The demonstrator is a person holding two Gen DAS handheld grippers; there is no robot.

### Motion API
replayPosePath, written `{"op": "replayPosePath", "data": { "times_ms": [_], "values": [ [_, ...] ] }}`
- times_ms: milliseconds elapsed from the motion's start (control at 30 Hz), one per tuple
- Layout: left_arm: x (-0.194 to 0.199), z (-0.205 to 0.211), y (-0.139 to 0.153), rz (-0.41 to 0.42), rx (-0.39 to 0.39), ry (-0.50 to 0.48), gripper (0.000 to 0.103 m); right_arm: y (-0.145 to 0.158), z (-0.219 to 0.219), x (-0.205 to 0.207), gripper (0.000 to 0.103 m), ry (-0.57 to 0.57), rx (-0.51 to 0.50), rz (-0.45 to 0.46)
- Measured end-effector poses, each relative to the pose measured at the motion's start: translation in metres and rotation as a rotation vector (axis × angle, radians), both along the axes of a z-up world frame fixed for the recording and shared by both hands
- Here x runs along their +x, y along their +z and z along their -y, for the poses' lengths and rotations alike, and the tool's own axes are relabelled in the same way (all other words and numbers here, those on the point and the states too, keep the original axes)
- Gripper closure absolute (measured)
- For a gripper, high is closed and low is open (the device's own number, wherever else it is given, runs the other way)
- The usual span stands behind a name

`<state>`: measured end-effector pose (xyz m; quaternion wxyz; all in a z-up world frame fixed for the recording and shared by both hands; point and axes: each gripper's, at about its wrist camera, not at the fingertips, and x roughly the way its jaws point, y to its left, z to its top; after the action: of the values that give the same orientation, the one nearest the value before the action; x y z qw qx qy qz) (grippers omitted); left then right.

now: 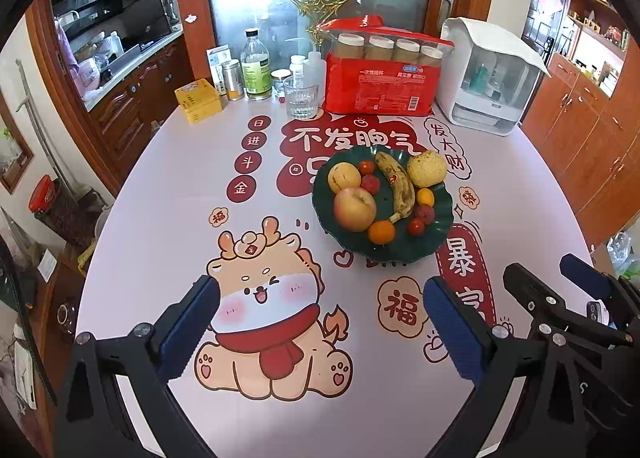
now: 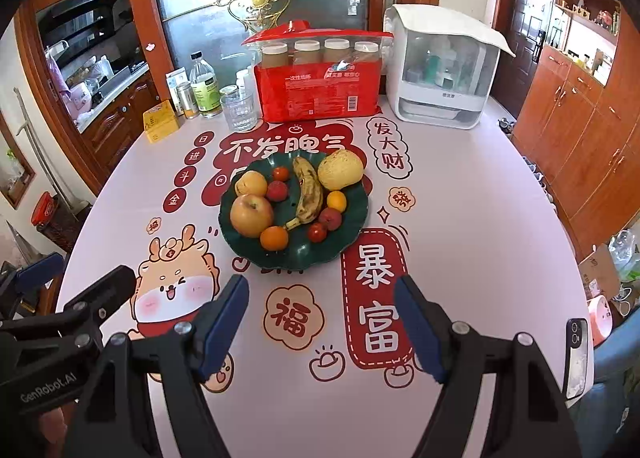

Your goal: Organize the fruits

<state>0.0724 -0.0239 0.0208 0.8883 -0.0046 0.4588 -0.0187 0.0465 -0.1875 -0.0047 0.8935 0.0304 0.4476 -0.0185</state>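
A dark green plate (image 1: 436, 234) (image 2: 352, 225) stands mid-table with fruit on it: an apple (image 1: 354, 209) (image 2: 251, 215), a spotted banana (image 1: 396, 182) (image 2: 308, 189), a pear (image 1: 426, 168) (image 2: 341, 169), a yellow fruit (image 1: 344, 177) (image 2: 251, 183), an orange (image 1: 381, 232) (image 2: 274, 238), and small red and orange fruits. My left gripper (image 1: 320, 290) is open and empty above the near table, left of the plate. My right gripper (image 2: 322, 290) is open and empty just in front of the plate. Each gripper shows at the edge of the other's view.
At the table's far edge stand a red bag of jars (image 1: 380, 85) (image 2: 320, 89), a white appliance (image 1: 488, 77) (image 2: 440, 69), a glass (image 1: 301, 98) (image 2: 239, 110), bottles (image 1: 256, 65) and a yellow box (image 1: 199, 101). A phone (image 2: 576, 358) lies near the right edge.
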Motion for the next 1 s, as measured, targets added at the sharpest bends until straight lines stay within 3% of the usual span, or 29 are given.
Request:
{"op": "replayPosePath", "data": {
  "times_ms": [500,1000],
  "values": [
    [-0.010,-0.007,0.007,0.016,0.005,0.077,0.002,0.012,-0.004,-0.003,0.028,0.077,-0.018,0.056],
    [-0.014,-0.003,0.007,0.011,0.009,0.075,0.002,0.020,0.002,-0.009,0.028,0.078,-0.024,0.085]
  ]
}}
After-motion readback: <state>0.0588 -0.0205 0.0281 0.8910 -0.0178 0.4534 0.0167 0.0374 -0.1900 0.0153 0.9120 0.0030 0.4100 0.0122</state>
